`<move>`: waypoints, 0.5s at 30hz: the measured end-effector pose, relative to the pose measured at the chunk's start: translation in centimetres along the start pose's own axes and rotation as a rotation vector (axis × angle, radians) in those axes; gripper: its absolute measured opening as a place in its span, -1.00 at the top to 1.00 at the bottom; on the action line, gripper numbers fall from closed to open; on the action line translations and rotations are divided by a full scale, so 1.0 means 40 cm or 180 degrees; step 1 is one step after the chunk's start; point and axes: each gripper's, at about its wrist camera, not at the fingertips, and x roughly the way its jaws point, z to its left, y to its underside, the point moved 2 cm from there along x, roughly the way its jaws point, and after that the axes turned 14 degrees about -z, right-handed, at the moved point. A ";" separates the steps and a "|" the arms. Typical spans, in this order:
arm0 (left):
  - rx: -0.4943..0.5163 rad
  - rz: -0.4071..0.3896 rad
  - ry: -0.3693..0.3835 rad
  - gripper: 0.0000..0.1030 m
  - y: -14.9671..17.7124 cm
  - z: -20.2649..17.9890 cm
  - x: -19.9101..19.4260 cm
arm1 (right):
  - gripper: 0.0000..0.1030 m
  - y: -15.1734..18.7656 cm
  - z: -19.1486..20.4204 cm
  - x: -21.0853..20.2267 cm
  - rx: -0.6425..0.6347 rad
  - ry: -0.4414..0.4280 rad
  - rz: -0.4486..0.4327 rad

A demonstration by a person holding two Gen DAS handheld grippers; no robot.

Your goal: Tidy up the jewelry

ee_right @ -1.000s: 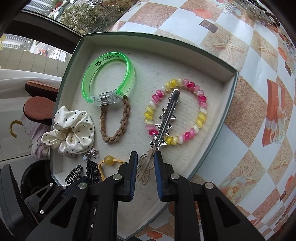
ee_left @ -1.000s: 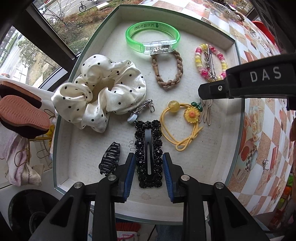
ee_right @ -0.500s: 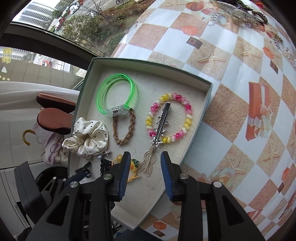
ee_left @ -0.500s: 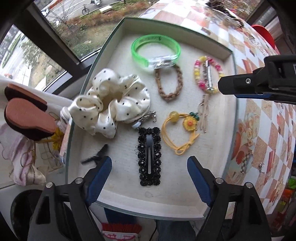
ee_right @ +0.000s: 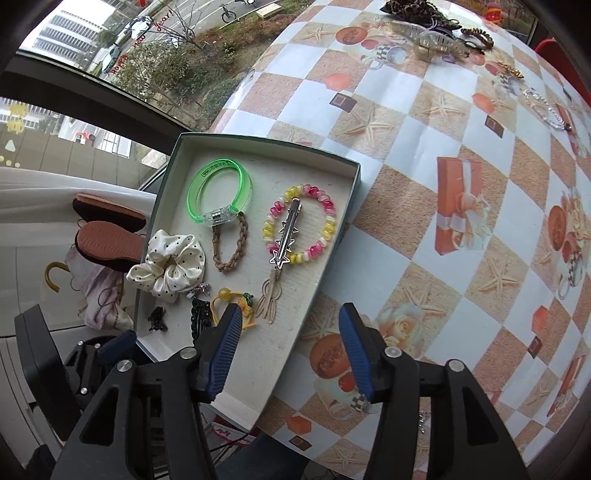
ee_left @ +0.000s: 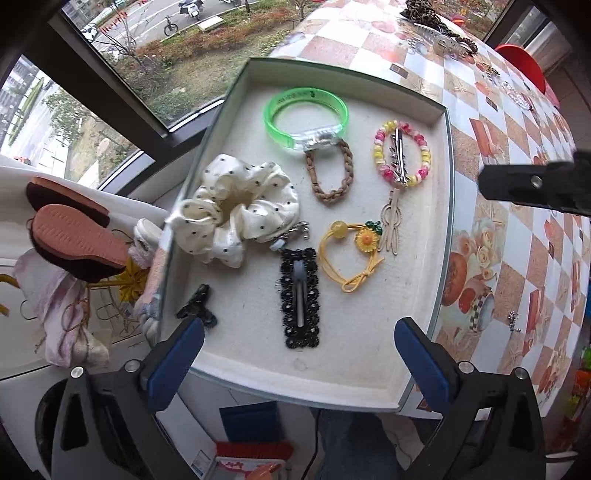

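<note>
A shallow tray (ee_left: 445, 221) holds a green bracelet (ee_left: 306, 110), a braided brown tie (ee_left: 330, 177), a pink-and-yellow bead bracelet (ee_left: 380, 151) with a silver star clip (ee_left: 399, 158), a beige clip (ee_left: 392, 225), a yellow sunflower tie (ee_left: 347, 254), a black beaded barrette (ee_left: 300, 295), a dotted scrunchie (ee_left: 236, 210) and a small black claw clip (ee_left: 195, 306). My left gripper (ee_left: 299, 332) hovers above the barrette, jaws opening wide, nothing between the pads. My right gripper (ee_right: 290, 314) hangs over the tray's near right rim (ee_right: 347, 229), jaws opening, holding nothing.
More jewelry lies at the far side of the checked tablecloth: a gold claw clip (ee_right: 436, 42), a leopard scrunchie (ee_right: 410, 9), a silver chain (ee_right: 546, 107). A small charm (ee_left: 513, 321) lies right of the tray. Left of the tray are a window and slippers (ee_left: 74, 236).
Both grippers have opened and risen. The left jaws came away from the black barrette, the right jaws from the beige clip. Both pieces stay lying in the tray.
</note>
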 end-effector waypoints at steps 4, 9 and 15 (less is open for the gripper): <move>-0.0069 -0.0143 -0.0015 -1.00 -0.007 0.020 -0.043 | -0.58 0.011 0.011 -0.043 -0.0099 0.0110 -0.0112; -0.0098 -0.0242 -0.0075 -1.00 -0.022 0.037 -0.082 | -0.76 0.013 0.026 -0.100 -0.0264 0.0217 -0.0276; -0.0177 -0.0311 -0.0111 -1.00 -0.029 0.049 -0.128 | -0.84 0.010 0.059 -0.152 -0.0491 0.0292 -0.0443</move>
